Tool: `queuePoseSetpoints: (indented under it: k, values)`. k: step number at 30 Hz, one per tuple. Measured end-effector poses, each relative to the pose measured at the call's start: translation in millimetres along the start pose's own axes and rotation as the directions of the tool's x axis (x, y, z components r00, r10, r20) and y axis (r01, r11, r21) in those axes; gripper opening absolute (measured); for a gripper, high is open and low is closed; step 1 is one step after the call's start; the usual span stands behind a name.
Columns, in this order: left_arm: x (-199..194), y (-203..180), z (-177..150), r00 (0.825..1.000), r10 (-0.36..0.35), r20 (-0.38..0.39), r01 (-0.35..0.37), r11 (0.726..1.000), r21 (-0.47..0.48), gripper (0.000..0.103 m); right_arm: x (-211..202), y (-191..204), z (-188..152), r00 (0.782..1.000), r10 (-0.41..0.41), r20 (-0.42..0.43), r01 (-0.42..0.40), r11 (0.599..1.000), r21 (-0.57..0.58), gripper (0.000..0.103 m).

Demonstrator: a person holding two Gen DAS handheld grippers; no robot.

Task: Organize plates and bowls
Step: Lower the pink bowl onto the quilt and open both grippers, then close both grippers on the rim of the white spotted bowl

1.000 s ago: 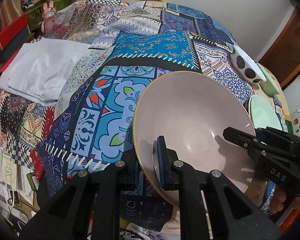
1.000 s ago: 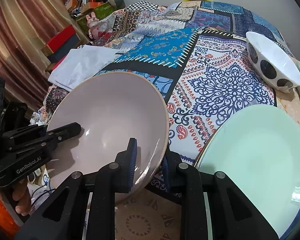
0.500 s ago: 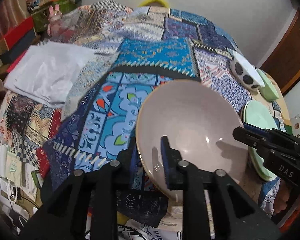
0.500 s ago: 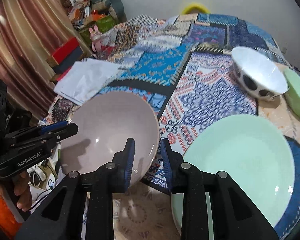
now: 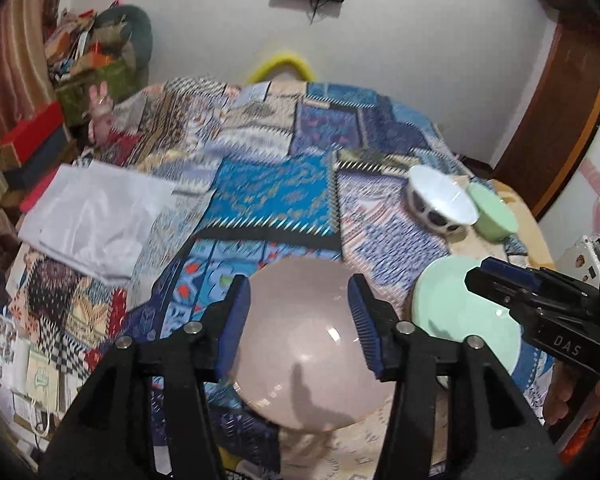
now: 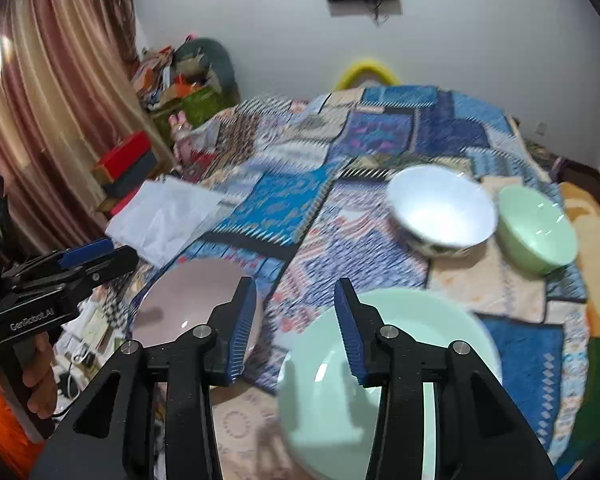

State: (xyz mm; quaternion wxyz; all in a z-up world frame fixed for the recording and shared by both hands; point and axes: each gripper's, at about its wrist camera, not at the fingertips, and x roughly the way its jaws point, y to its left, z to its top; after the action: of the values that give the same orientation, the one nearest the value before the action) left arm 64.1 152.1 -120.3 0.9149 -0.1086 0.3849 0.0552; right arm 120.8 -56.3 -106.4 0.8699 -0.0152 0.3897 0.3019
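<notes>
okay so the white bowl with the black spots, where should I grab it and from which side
Pinch the rim of the spotted white bowl, one finger inside, one outside. It sits upright, too wide to span. Come from the near side, since the small green bowl crowds its right edge. The right gripper, jaws just opened and empty, looks nearer.

patchwork bed [image 5: 276, 184], pink plate [image 5: 312, 360], green plate [image 6: 380, 380], two bowls [image 6: 440, 208]

Two plates, one pink [image 5: 312, 364] and one pale green [image 6: 384, 380]; two bowls, one white with dark spots [image 6: 440, 208], one green [image 6: 536, 232]; one folded white cloth [image 5: 96, 216].
</notes>
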Motion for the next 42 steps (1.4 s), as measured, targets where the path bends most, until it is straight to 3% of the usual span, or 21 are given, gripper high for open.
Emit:
queuePoseSetpoints:
  k: [4,9,16,28,36,38,42]
  values:
    - [-5,-16,11,0.999,-0.011,0.041,0.01,1.0,0.026,0.066,-17,-19,9,0.998,-0.039,0.055,0.039,0.999,0.015,0.047]
    - [0,-40,31,0.997,-0.022,0.07,0.016,0.997,0.077,0.073,-31,-45,19,0.989,-0.106,0.104,0.103,0.994,0.035,0.047]
    - [20,-72,59,0.993,-0.069,0.098,0.055,0.989,0.139,0.085,-29,-80,26,0.979,-0.174,0.108,0.164,0.982,0.093,0.047]
    - [100,-121,91,0.99,-0.144,0.002,0.14,0.969,0.204,0.086,17,-134,27,0.965,-0.264,-0.004,0.261,0.952,0.159,0.047]
    - [154,-132,97,0.989,-0.133,-0.063,0.143,0.97,0.198,0.085,56,-151,25,0.974,-0.213,-0.074,0.224,0.954,0.201,0.046]
    - [163,-132,97,0.988,-0.132,-0.077,0.144,0.971,0.192,0.085,64,-155,25,0.976,-0.2,-0.091,0.215,0.954,0.209,0.039]
    - [178,-133,97,0.987,-0.124,-0.097,0.141,0.972,0.188,0.079,80,-158,26,0.977,-0.179,-0.116,0.2,0.957,0.209,0.036]
